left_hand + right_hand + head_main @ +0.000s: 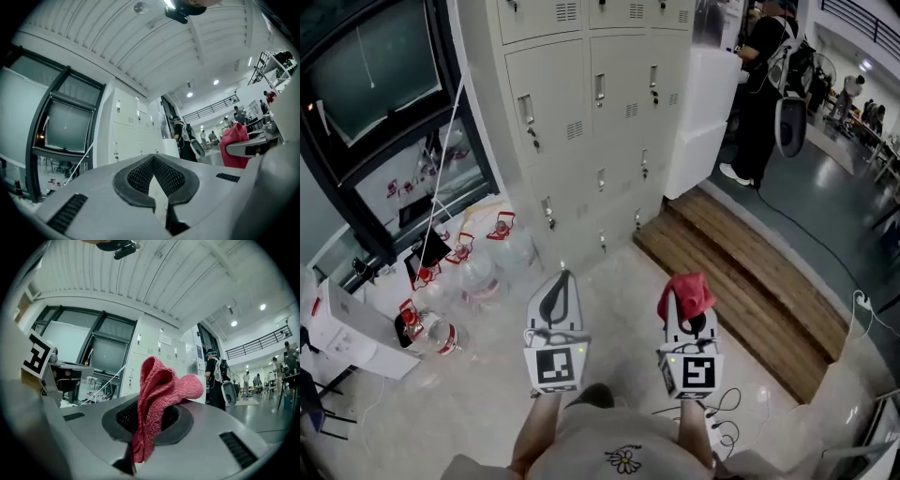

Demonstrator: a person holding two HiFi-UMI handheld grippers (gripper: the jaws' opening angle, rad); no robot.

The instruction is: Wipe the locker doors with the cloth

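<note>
Two grippers are held low, well short of the locker doors (623, 103) | left gripper (560, 286): jaws pressed together, empty | right gripper (686, 302): jaws clenched on red cloth (157, 394) | step judged: approach, wiping not begun | next: cloth to be raised and pressed flat against a door

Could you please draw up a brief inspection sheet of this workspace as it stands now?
Surface: pale floor, bare in front of the lockers; wooden platform to the right.
Job's things: red cloth in the right gripper; locker doors shut, not touched.
Clutter: water jugs with red handles below the window.
Grippers: left gripper shut, empty; right gripper shut on the red cloth.
Cables: black cable across the dark floor at right; white cables near the wearer.
Surroundings: a person with a backpack stands beside the lockers.
</note>
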